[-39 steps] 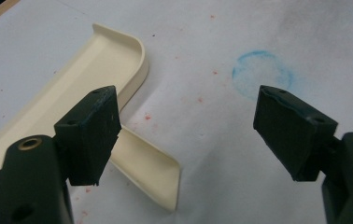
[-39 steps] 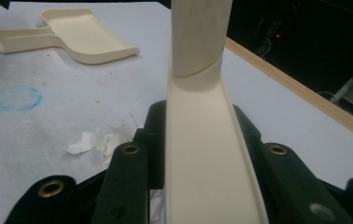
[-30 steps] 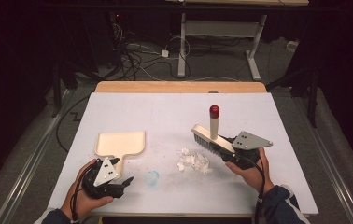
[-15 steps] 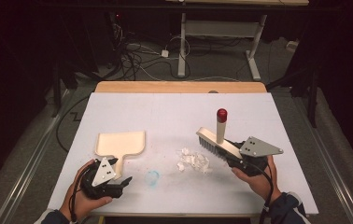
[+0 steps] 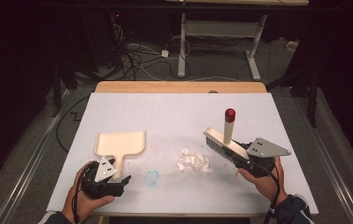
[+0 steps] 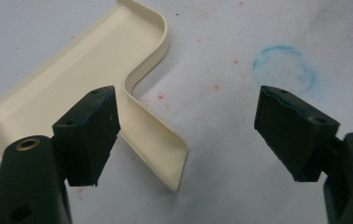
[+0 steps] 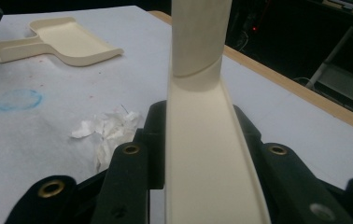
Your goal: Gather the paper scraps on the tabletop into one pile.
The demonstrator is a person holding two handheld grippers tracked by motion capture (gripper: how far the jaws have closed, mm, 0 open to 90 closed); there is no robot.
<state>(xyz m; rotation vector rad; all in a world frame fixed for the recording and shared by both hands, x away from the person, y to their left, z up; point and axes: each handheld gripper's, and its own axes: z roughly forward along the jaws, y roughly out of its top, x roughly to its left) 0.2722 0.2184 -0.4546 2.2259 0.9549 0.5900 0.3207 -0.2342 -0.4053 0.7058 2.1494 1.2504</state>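
Holding the cream plastic hand brush with the red-tipped handle [image 5: 225,140], your right claw [image 5: 241,157] sits at the near right of the white-covered counter [image 5: 174,112]. Its jaws are drawn in tight on the flat cream back of the brush, one black pad pressed on each side, as the right gripper view shows [image 7: 198,154]. The brush slopes up off the counter, bristles pointing down and left, and its round handle stands up above the head. The bristle end hangs just to the right of the small heap of crumpled white paper scraps [image 5: 193,161]; whether bristles and scraps touch you cannot tell.

Your left claw [image 5: 120,178] rests at the near left, and its jaws stand wide apart with nothing gripped. In the left gripper view the left pad [image 6: 88,133] lies just beside the edge of the short handle of the cream plastic dustpan [image 6: 95,88], while the other pad is well clear over bare counter. The handle's end lies between the two pads, nearer the left one, and neither pad presses on it.

That dustpan [image 5: 119,143] lies flat, left of the scraps, its open mouth facing the far side and its handle pointing near, toward your left hand [image 5: 88,196]. A faint blue ring mark [image 5: 152,177] sits on the counter between your left claw and the paper scraps.
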